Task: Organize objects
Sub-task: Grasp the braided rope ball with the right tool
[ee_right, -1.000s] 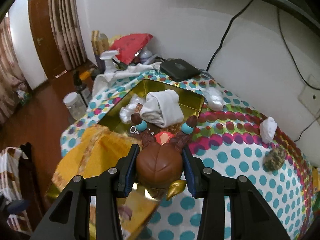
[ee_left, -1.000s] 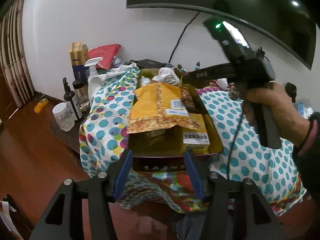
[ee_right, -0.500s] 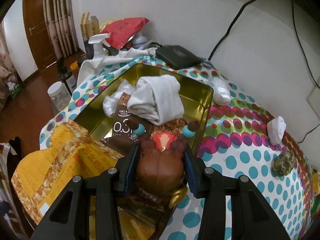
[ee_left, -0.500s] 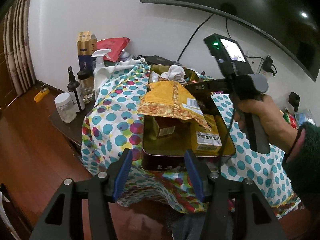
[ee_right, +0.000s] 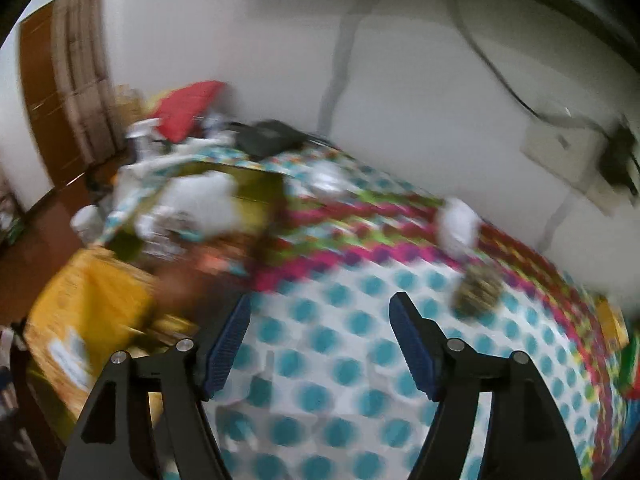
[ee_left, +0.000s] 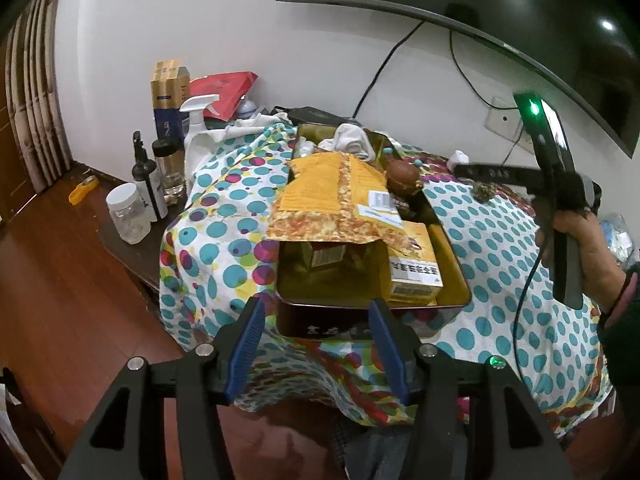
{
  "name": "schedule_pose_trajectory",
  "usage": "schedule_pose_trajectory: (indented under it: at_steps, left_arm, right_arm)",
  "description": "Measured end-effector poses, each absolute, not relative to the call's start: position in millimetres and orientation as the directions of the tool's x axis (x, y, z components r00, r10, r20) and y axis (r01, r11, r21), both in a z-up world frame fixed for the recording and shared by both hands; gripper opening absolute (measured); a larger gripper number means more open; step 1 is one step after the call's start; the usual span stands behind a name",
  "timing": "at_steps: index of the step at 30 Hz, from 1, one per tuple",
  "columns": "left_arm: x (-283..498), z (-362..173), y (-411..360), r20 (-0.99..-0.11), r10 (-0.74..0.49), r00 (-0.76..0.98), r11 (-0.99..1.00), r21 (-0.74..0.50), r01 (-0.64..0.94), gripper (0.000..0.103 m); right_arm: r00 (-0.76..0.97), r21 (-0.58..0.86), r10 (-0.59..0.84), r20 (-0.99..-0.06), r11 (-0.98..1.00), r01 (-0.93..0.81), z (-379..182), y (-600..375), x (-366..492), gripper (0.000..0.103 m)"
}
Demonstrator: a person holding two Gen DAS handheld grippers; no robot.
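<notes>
Right wrist view: the right gripper (ee_right: 320,328), jaws apart and empty, hovers over the dotted cloth (ee_right: 320,360); a mottled lump (ee_right: 478,290) lies ahead-right, the left gripper (ee_left: 316,336) gapes empty near the tin's (ee_left: 320,326) near edge.

My desk (ee_left: 132,258) was a dark wooden one, mostly hidden under a white cloth printed with teal polka dots (ee_left: 492,240). On the cloth sat a long gold metal tin (ee_left: 372,300), a flat black box (ee_left: 316,113) near the wall, a small white crumpled wad (ee_left: 458,157) and a mottled greenish-brown lump (ee_left: 484,191). On the bare wood at the left end stood a clear plastic jar with a white lid (ee_left: 128,219), a slim black pump bottle (ee_left: 145,178), a glass bottle with a dark cap (ee_left: 170,168) and a white spray bottle (ee_left: 196,128).
</notes>
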State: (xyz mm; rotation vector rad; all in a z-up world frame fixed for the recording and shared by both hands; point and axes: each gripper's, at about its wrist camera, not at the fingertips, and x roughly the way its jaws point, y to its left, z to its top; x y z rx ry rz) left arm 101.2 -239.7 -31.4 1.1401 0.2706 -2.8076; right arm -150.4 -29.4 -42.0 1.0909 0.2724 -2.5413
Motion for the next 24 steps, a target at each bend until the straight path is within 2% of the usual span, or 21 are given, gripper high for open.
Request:
schedule_pose_trajectory:
  at_steps: [6,11,24]
  left_arm:
    - [98.8,-27.4,-222.1,-0.686,0.01,-0.727,-0.988,-0.117,0.097,0.055]
    - [89.4,-27.1,-201.5,-0.693,0.029,-0.72,-0.994,-0.094,0.05,0.056]
    - [55.3,-30.2,-148.2,-0.72,0.076,-0.69,-0.997,-0.059,-0.048,0.055]
  right_arm:
    - [-0.648,-0.073,-0.145,-0.748,-0.952,0.296,-63.0,27.4,-175.0,0.07]
    - [-0.626,-0.032,-0.143,-0.766,-0.965,0.26,-75.4,48.0,-198.1,0.07]
    - [-0.618,-0.053,-0.1,-0.779,-0.973,0.225,-95.3,45.2,-258.5,0.075]
